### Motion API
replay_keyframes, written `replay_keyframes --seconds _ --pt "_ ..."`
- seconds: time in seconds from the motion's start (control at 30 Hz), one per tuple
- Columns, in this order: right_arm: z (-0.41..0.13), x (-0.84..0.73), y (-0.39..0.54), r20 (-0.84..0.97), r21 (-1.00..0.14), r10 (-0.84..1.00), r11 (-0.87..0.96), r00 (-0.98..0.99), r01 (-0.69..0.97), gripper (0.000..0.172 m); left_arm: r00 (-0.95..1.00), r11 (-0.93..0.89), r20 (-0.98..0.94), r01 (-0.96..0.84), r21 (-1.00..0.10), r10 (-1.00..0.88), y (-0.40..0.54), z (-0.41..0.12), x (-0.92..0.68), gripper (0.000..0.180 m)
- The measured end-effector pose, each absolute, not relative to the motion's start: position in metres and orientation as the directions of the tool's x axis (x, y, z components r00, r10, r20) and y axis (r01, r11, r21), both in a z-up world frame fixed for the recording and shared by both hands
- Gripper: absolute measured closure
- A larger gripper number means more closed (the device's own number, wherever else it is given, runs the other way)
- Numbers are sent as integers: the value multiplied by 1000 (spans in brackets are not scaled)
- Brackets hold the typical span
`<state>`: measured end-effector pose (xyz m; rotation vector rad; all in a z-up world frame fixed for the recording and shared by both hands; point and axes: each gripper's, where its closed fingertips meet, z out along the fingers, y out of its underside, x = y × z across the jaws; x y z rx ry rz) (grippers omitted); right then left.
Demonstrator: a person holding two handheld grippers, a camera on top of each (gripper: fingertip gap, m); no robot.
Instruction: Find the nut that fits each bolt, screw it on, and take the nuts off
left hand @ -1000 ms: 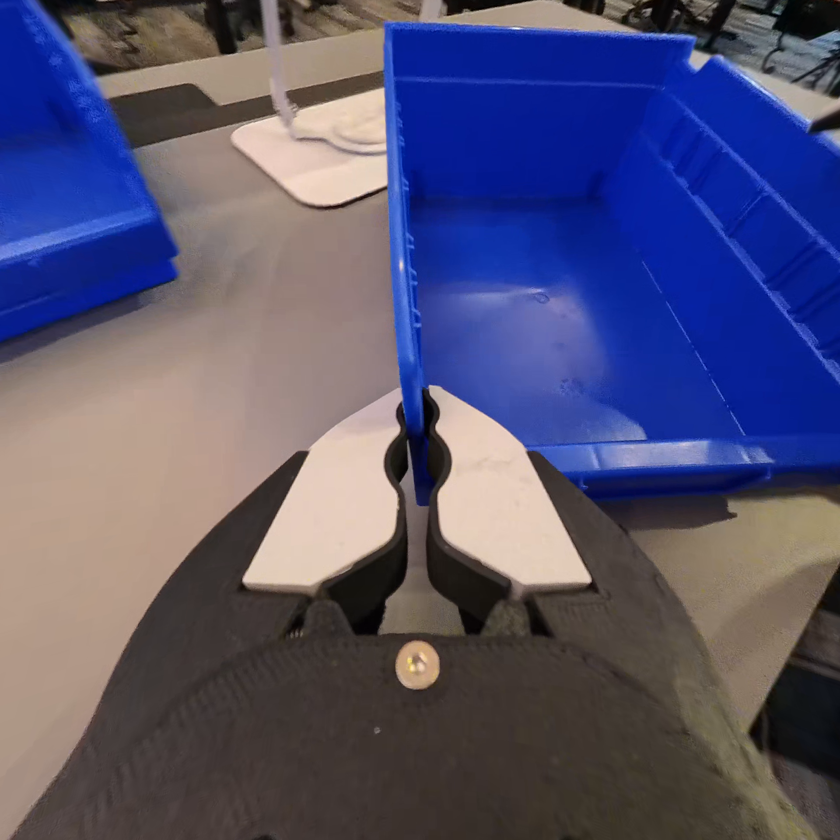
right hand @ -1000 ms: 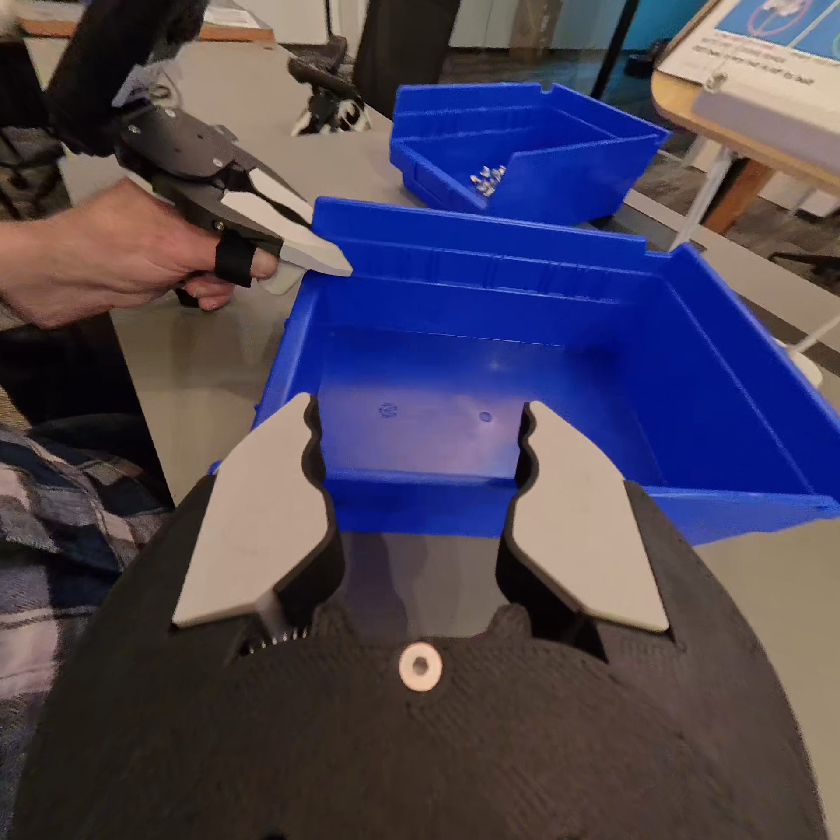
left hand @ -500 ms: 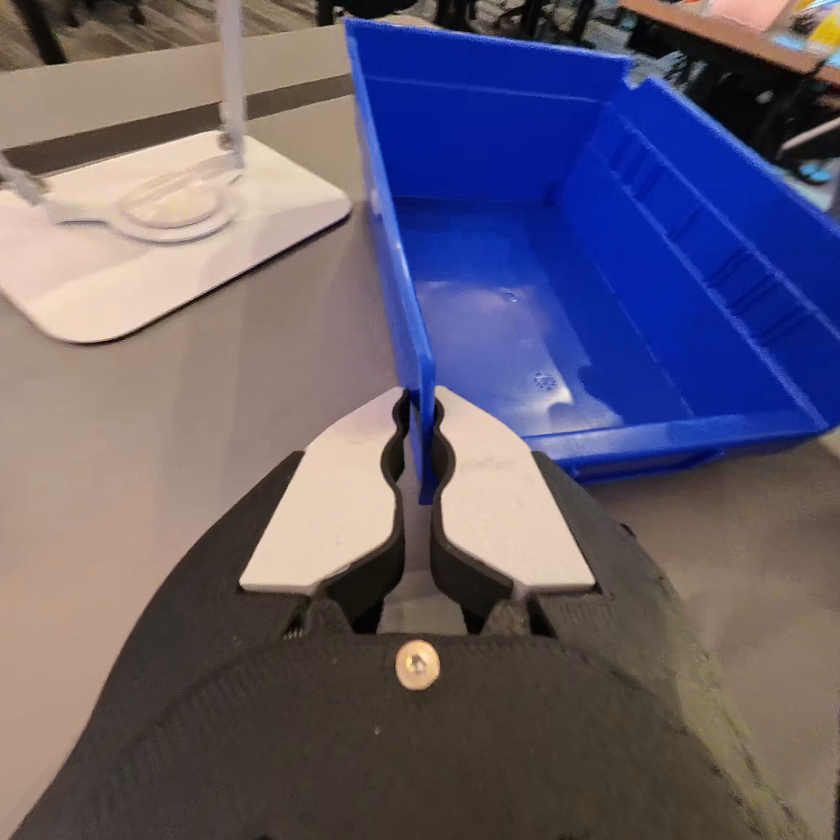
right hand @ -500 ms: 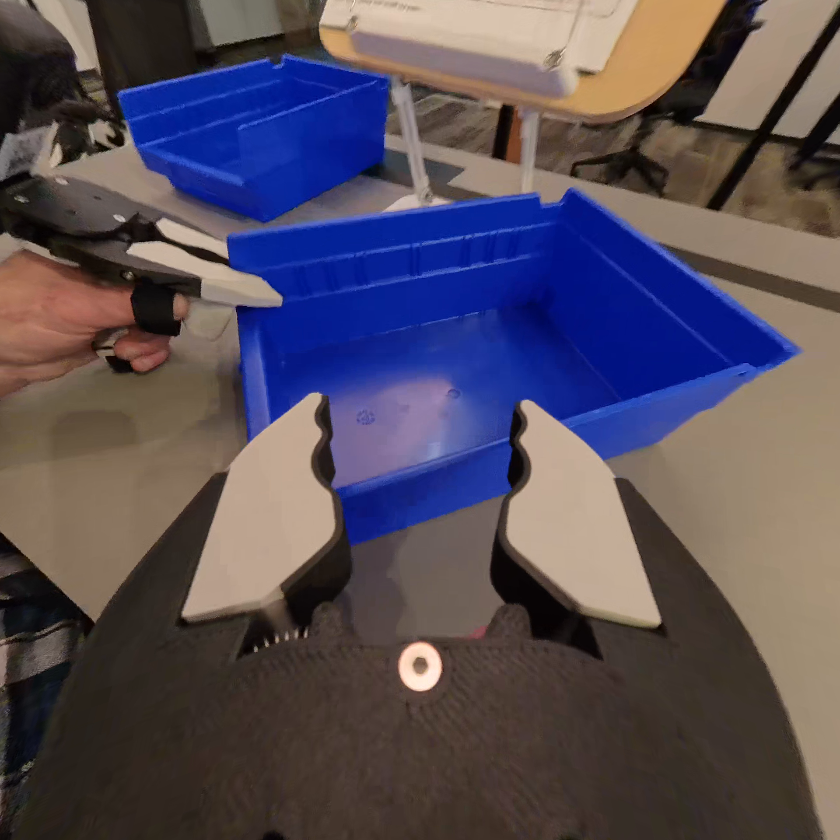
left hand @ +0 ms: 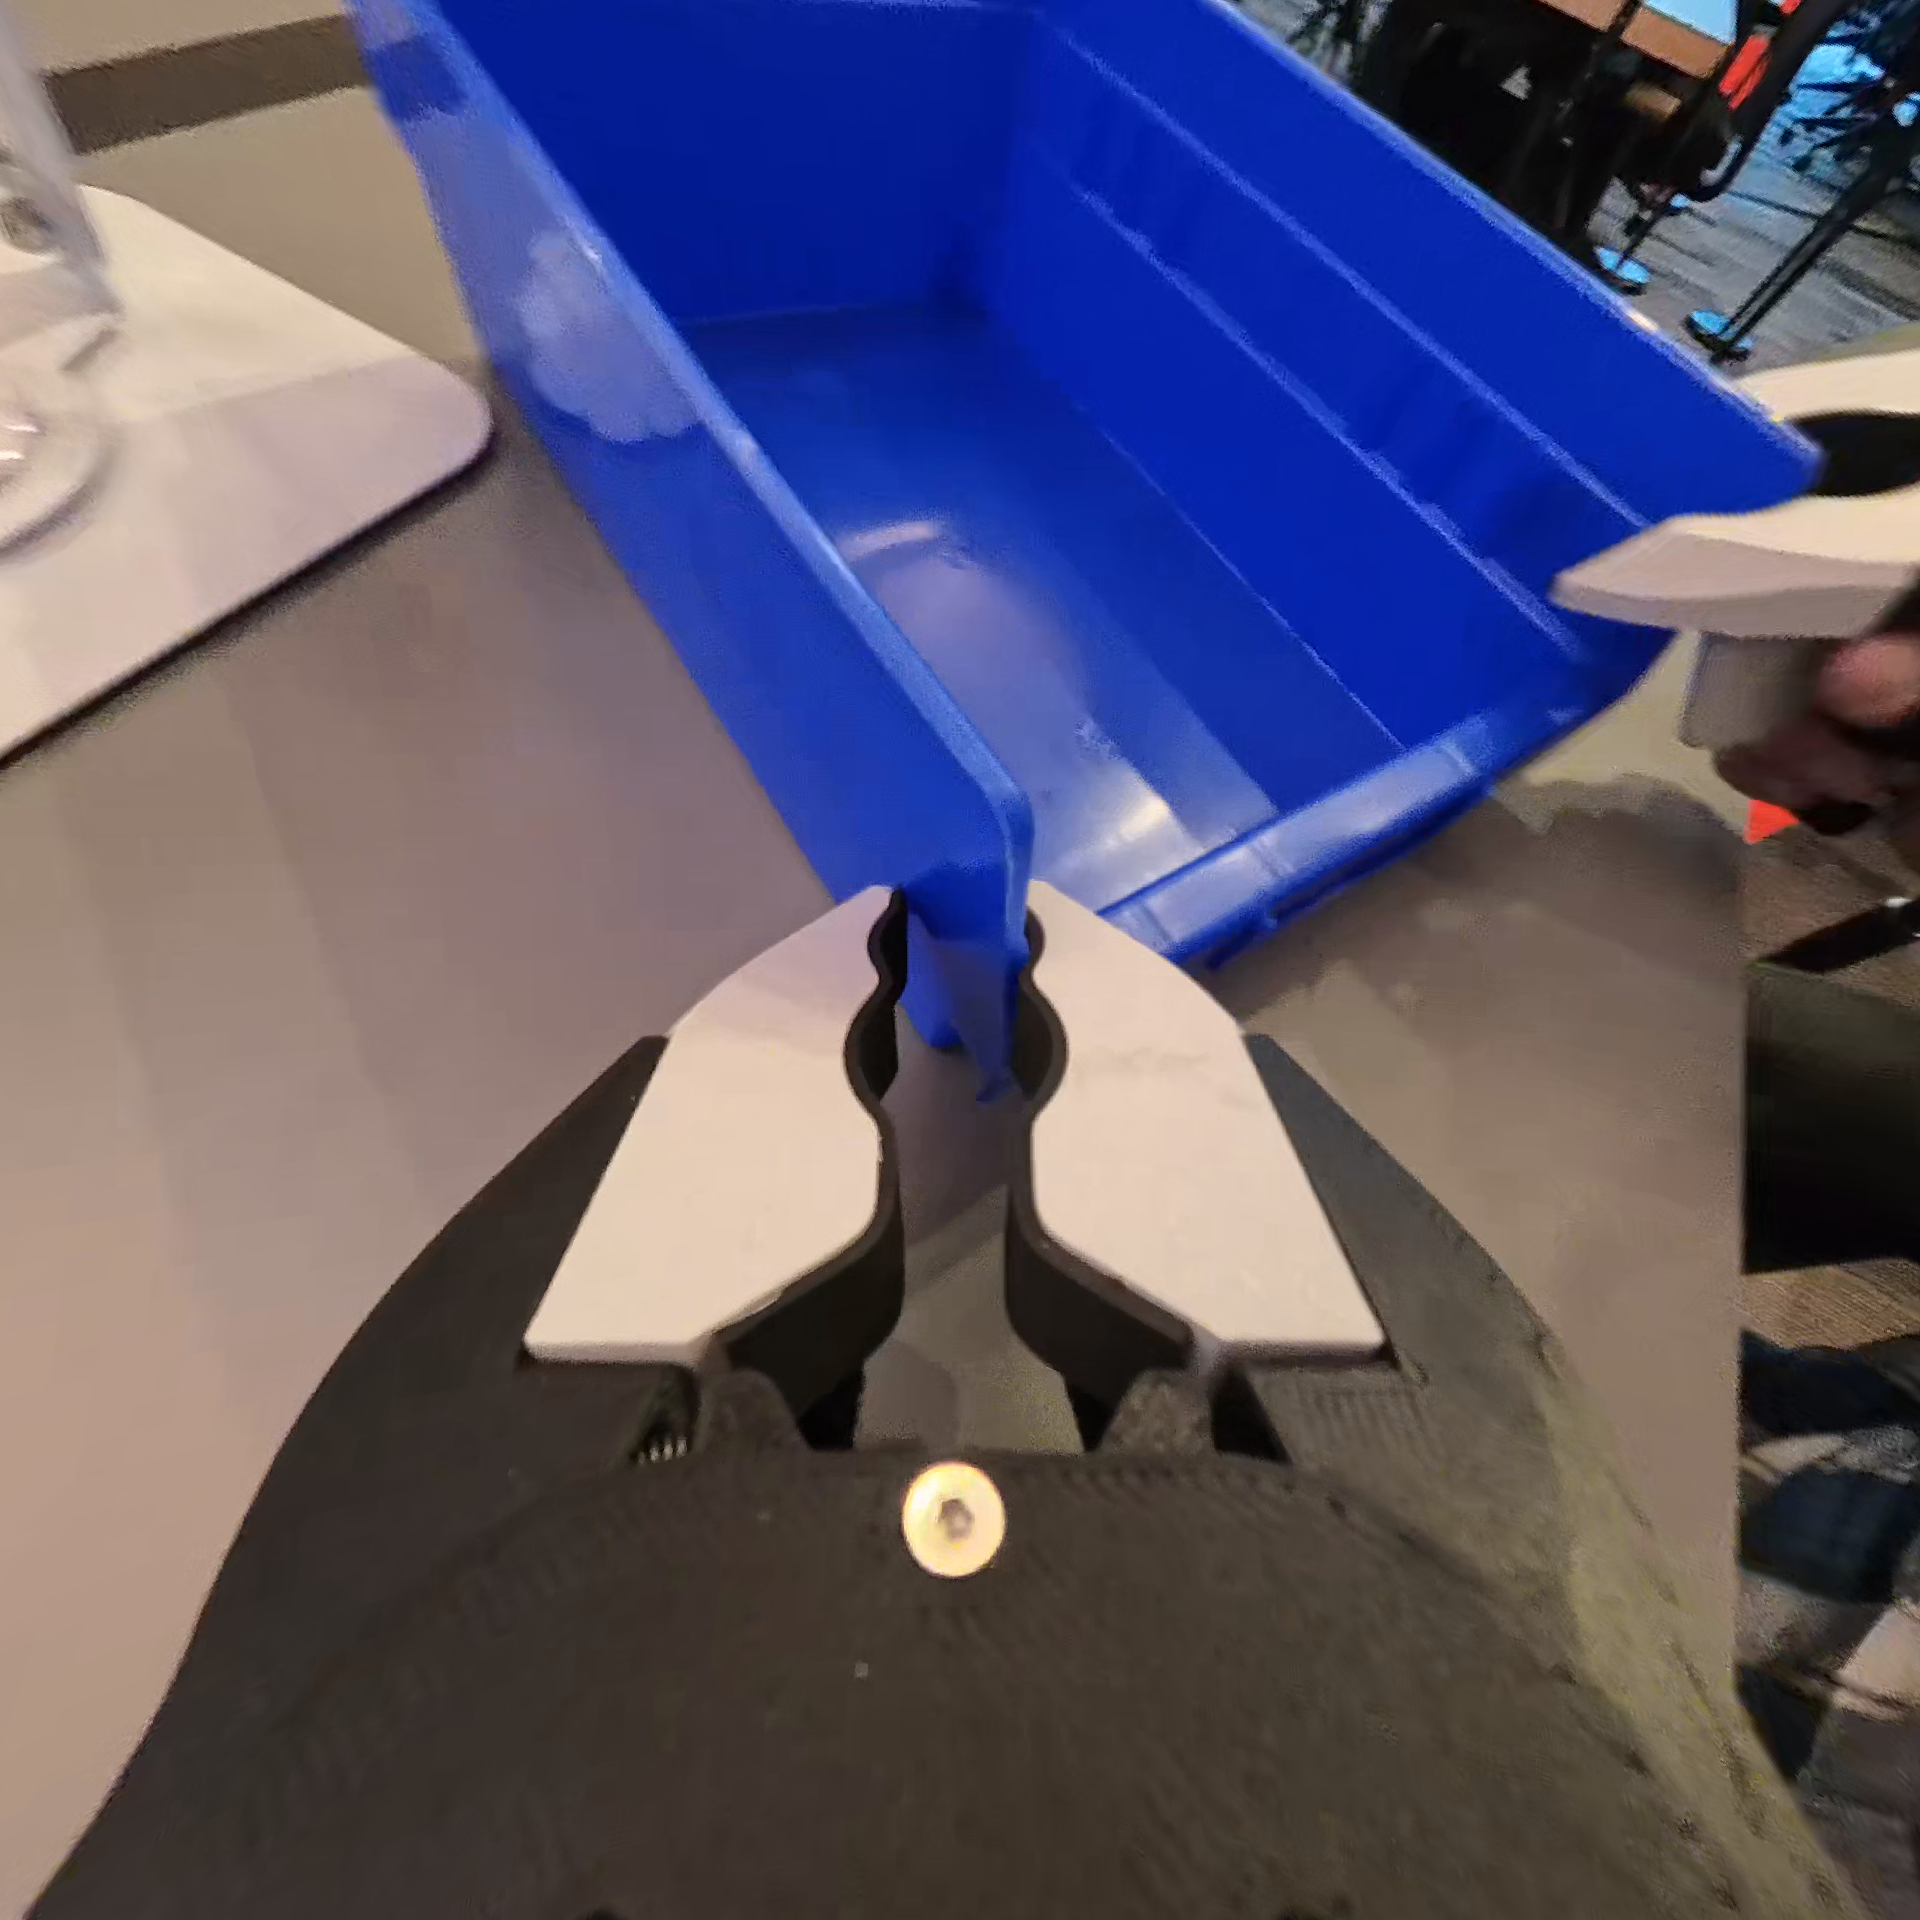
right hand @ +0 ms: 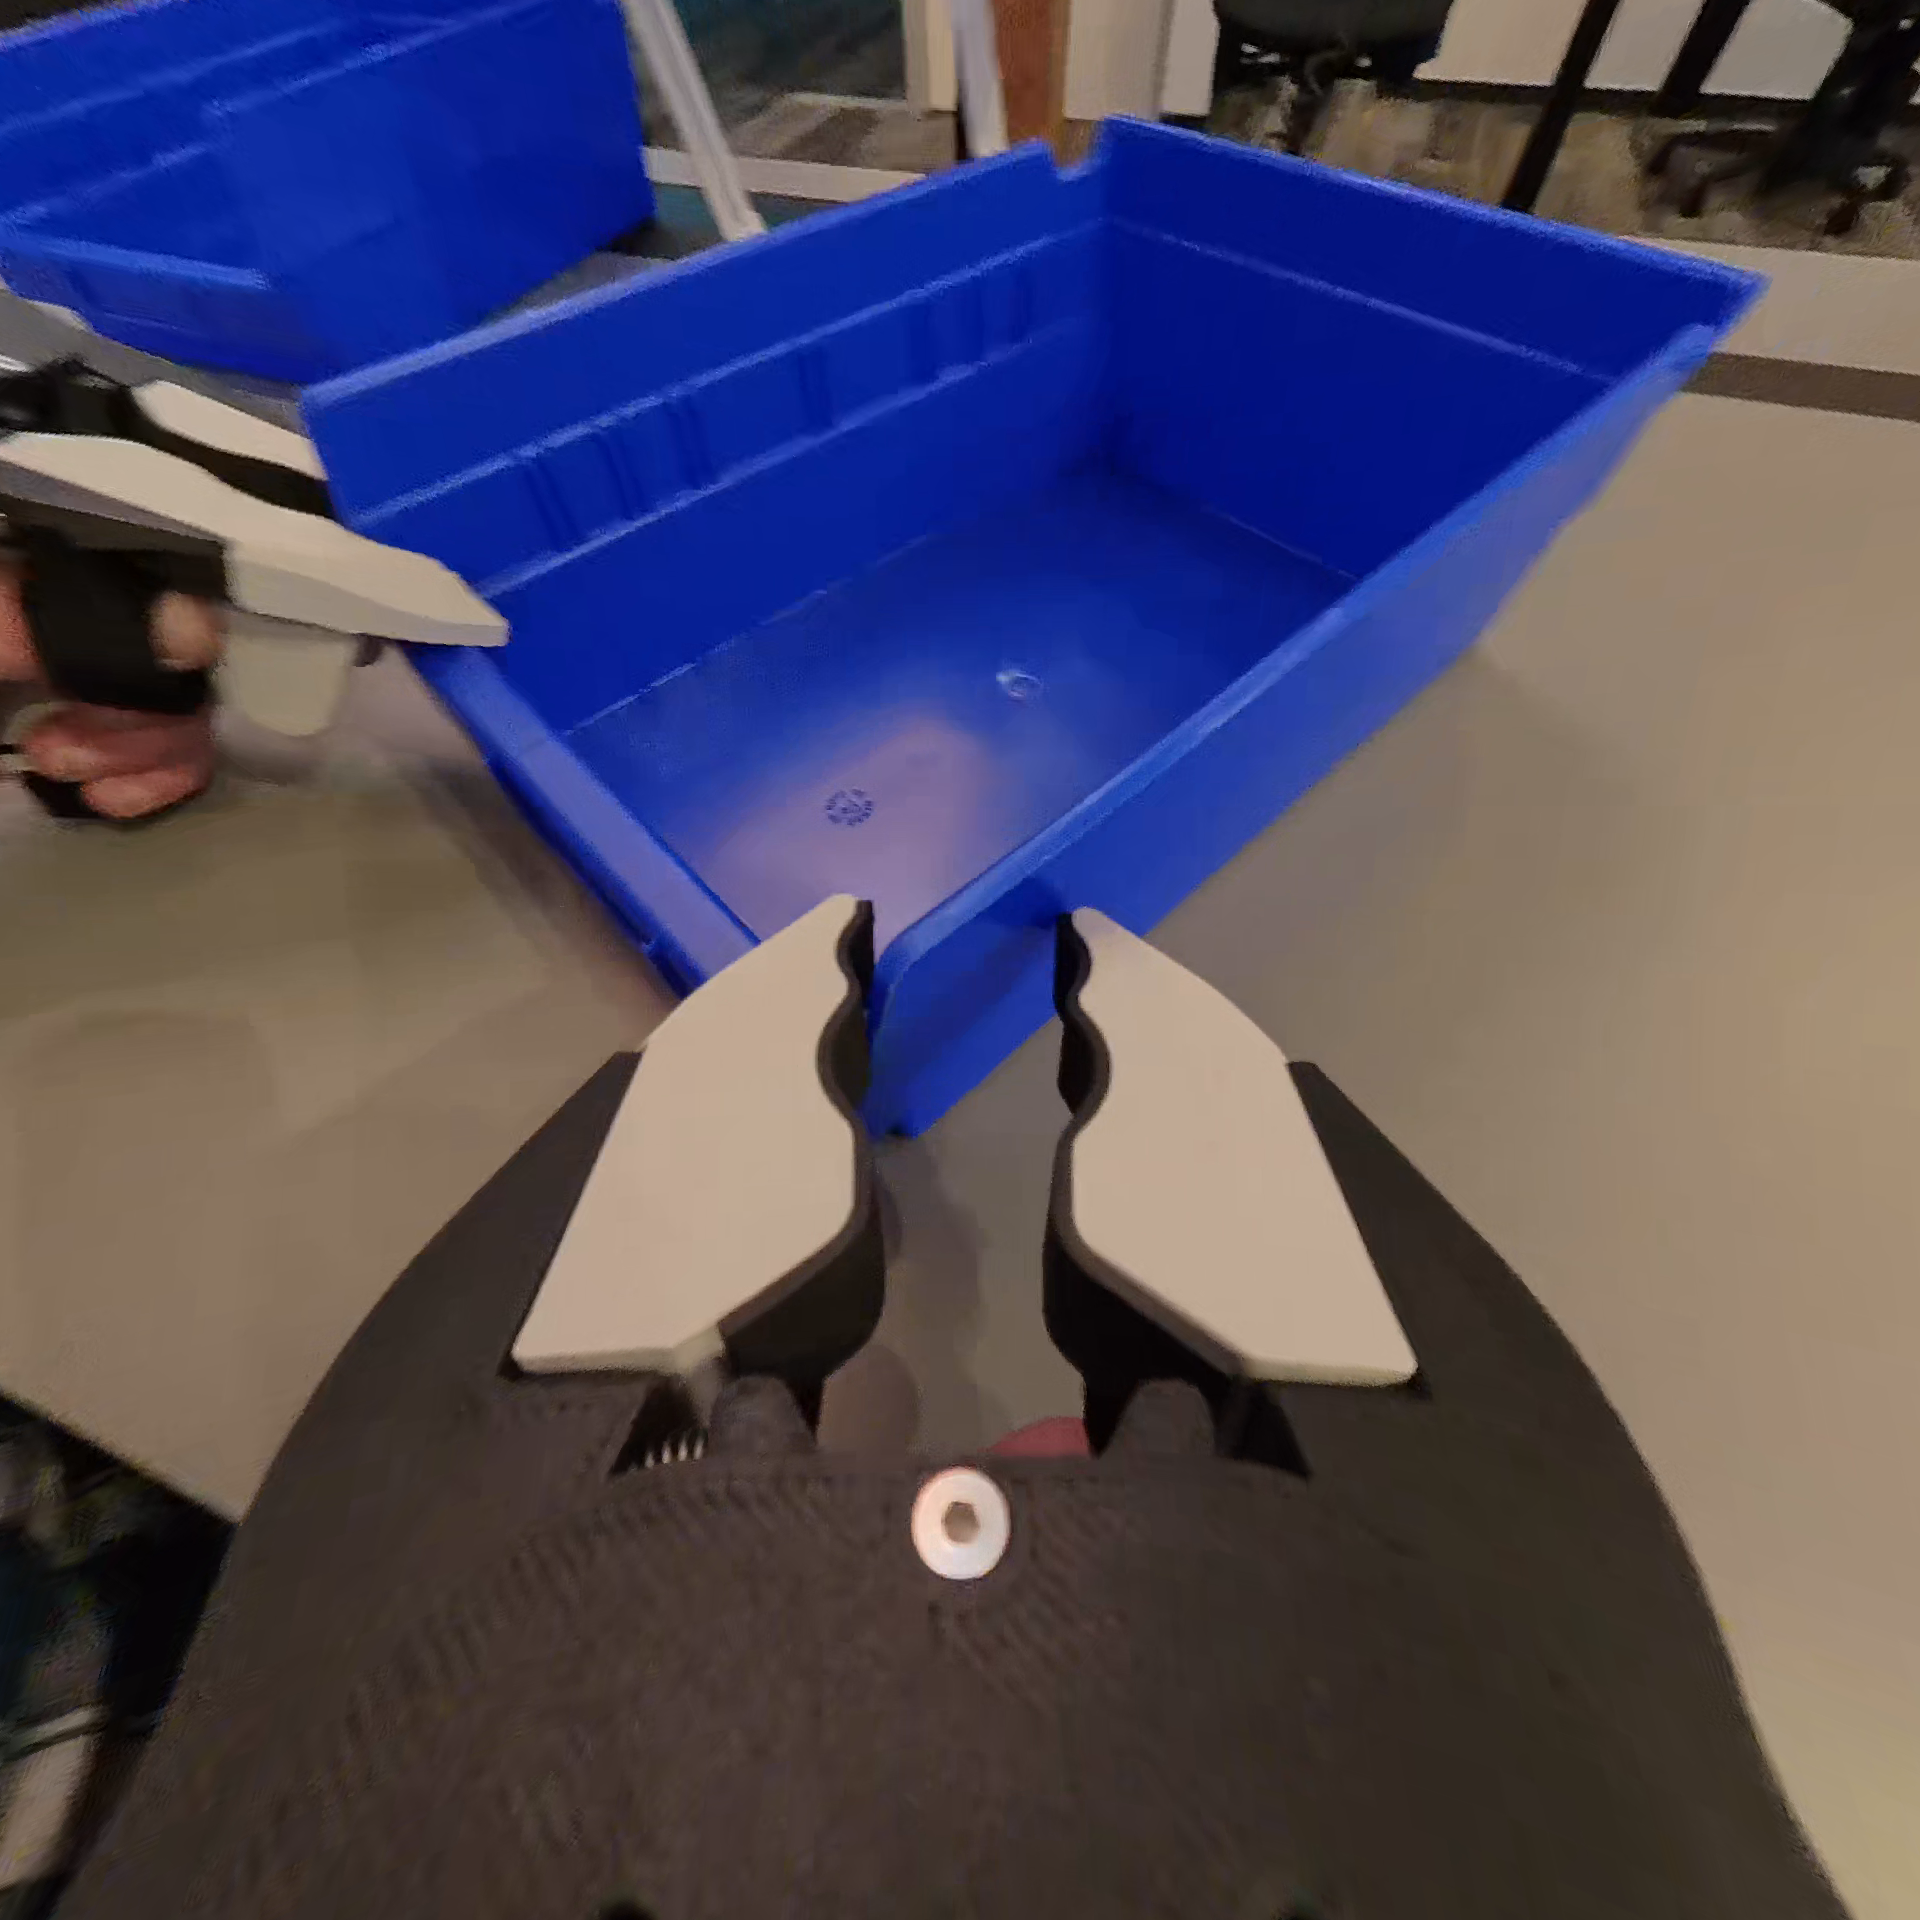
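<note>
Blue bin [right hand: 1039, 644] sits empty on the grey counter [right hand: 1610, 831]. Left claw [left hand: 961, 925] is clamped on one near corner wall; right claw [right hand: 961, 925] straddles the other corner, its pads not clearly pressing.

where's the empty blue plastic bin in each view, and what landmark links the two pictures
Left wrist view: the empty blue plastic bin fills the upper centre, a near corner between the left gripper fingers.
Right wrist view: the bin sits centre, its other near corner at the right gripper.
Shared landmark: the bin's low front wall.
</note>
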<state>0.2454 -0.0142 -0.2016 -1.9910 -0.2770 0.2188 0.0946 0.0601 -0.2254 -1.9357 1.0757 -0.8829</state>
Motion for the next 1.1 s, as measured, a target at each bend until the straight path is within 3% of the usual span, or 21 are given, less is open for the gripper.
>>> replay_keyframes --seconds 0.27,0.57,0.77,1.1 --pt "-204 362 38 57 -866 168 -482 984 132 158 411 -421 264 -362 -832 -873 81 -223 193 157" --pt "-205 449 125 97 -850 247 -484 964 210 162 492 -566 413 -213 -796 -767 134 -222 274 149" --pt "-205 487 183 38 -879 252 -452 967 153 165 509 -596 447 -171 -785 -735 158 -223 311 142" --pt "-204 498 202 44 -906 206 -405 978 126 164 461 -612 489 -161 -774 -740 173 -221 318 139"
